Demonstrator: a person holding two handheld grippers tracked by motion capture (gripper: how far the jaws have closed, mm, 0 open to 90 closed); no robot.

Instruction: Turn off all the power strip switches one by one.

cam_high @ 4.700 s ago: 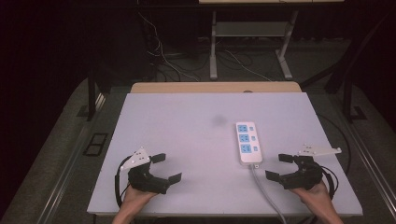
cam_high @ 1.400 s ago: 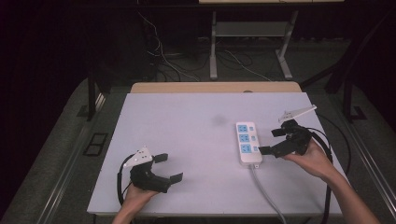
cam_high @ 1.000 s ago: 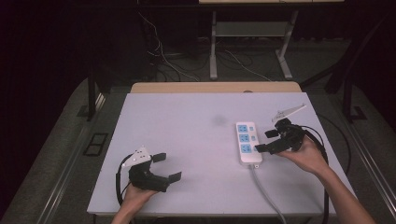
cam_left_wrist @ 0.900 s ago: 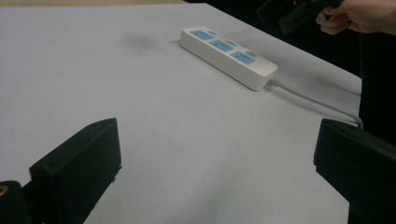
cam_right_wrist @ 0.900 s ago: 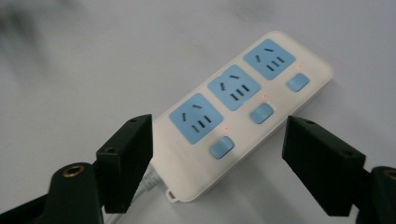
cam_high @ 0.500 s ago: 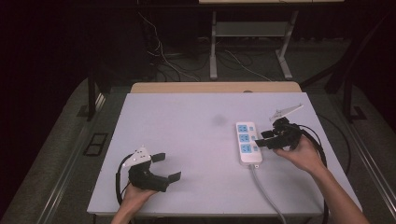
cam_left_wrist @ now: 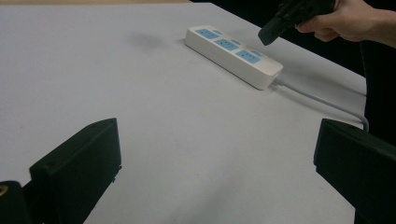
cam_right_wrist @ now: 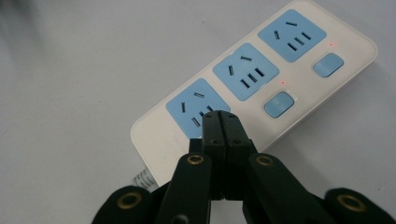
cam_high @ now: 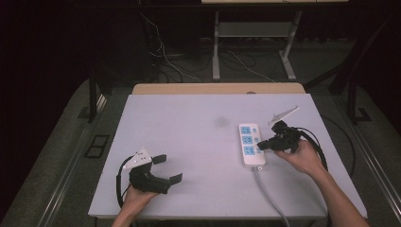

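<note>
Right gripper [cam_right_wrist: 219,122] fingers together over power strip [cam_high: 250,144], left gripper [cam_high: 161,169] fingers apart, white table [cam_high: 189,137]

A white table [cam_high: 189,142] stood on dark carpet [cam_high: 56,156], a faint grey smudge [cam_high: 221,122] near its middle. Behind it ran a wooden edge [cam_high: 217,88], loose cables [cam_high: 165,56] and the metal legs [cam_high: 216,47] of another table

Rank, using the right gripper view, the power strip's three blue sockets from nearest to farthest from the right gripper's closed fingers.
1. Blue socket at the white power strip's cable end, right at the right gripper's fingers.
2. Middle blue socket, farther up the strip.
3. Far-end blue socket, upper right.
</note>
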